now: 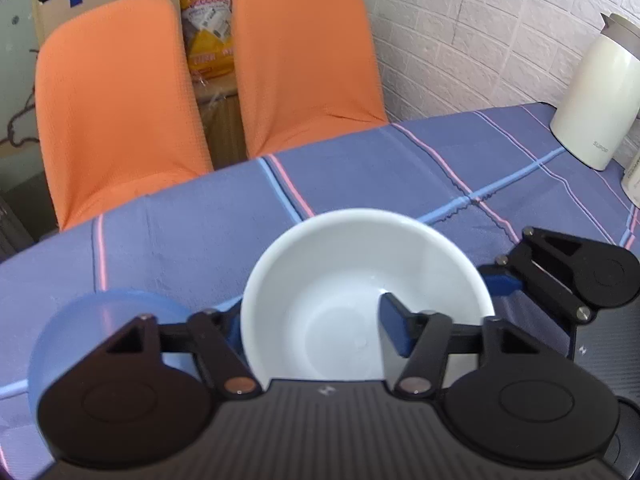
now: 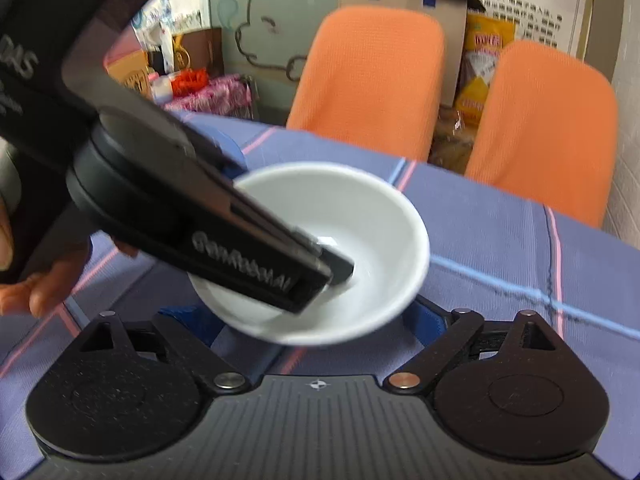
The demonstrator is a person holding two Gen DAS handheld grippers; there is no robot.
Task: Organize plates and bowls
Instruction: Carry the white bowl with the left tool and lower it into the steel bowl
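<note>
The white bowl (image 1: 360,300) sits in the lower middle of the left wrist view, tilted and apparently lifted off the blue striped tablecloth (image 1: 360,168). The left gripper (image 1: 316,324) is clenched on its near rim, one blue finger (image 1: 394,330) inside the bowl and the other outside, mostly hidden behind the wall. At the lower left of that view, a blue bowl (image 1: 92,320) rests on the cloth just beside the white one.

In the right wrist view the white bowl (image 2: 344,248) fills the centre, with the left gripper (image 2: 320,268) reaching in from the upper left. The right gripper (image 2: 316,320) stands released, its fingers spread either side of the bowl's underside without touching that I can see.

The risk, as I judge it, is the grip: a smooth glazed rim pinched at one edge can swivel or slide out, and the bowl would drop onto the cloth or knock the blue bowl. The right gripper could also bump it from below. The white kettle (image 1: 592,96) at the upper right stands well apart and looks safe.
</note>
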